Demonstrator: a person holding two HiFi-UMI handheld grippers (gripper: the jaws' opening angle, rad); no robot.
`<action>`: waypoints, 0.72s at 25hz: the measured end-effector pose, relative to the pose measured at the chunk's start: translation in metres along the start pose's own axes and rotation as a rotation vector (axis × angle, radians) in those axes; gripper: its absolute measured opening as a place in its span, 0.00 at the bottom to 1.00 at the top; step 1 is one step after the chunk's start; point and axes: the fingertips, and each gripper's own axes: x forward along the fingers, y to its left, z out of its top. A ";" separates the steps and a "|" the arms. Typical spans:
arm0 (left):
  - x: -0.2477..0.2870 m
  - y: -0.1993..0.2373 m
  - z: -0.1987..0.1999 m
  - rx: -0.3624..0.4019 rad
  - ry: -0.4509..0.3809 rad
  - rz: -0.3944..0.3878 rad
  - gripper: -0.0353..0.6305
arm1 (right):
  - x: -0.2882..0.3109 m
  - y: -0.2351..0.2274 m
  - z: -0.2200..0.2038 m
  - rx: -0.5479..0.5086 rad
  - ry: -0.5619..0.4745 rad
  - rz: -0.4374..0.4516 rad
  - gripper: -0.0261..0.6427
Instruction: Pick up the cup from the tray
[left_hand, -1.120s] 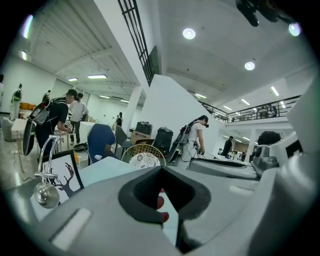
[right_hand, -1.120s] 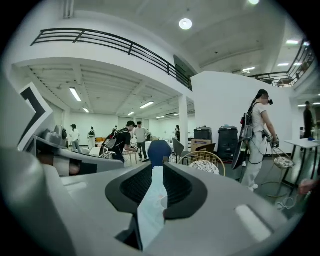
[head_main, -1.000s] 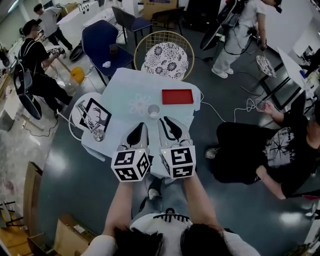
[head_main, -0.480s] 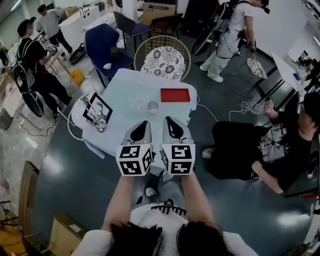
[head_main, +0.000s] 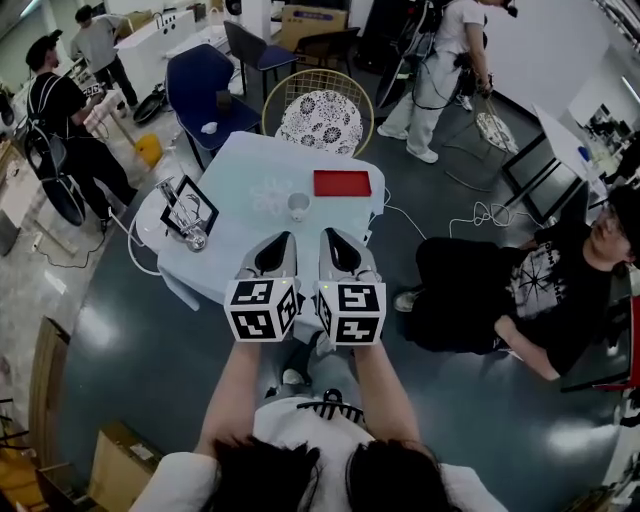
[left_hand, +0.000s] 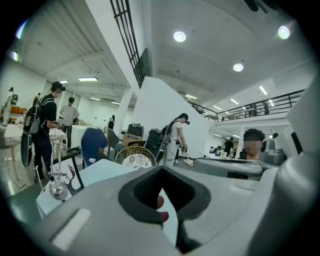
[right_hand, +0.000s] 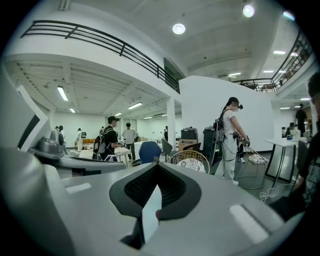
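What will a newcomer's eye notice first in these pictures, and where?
First, the left tongs and the right tongs, each with a black-and-white marker cube, side by side at the middle of the head view, both shut and empty. Beyond them, on the pale table, the red tray stands out, with the white cup on the table near it, not on it.

The pale square surface (head_main: 240, 165) carries one small white cup (head_main: 298, 206), one flat red rectangular tray (head_main: 342, 183) and one black-framed picture (head_main: 190, 212). Beyond the surface: one blue chair (head_main: 205, 85), one round wire chair (head_main: 318, 112).
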 end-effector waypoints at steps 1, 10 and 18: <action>-0.001 -0.001 0.001 0.003 -0.003 -0.001 0.05 | -0.001 0.001 0.001 -0.006 0.000 0.002 0.07; -0.010 -0.007 0.000 0.015 -0.003 0.004 0.05 | -0.009 0.005 0.001 -0.030 0.002 0.014 0.07; -0.007 -0.016 -0.010 0.025 0.012 0.000 0.05 | -0.014 -0.003 -0.006 -0.028 0.010 0.009 0.07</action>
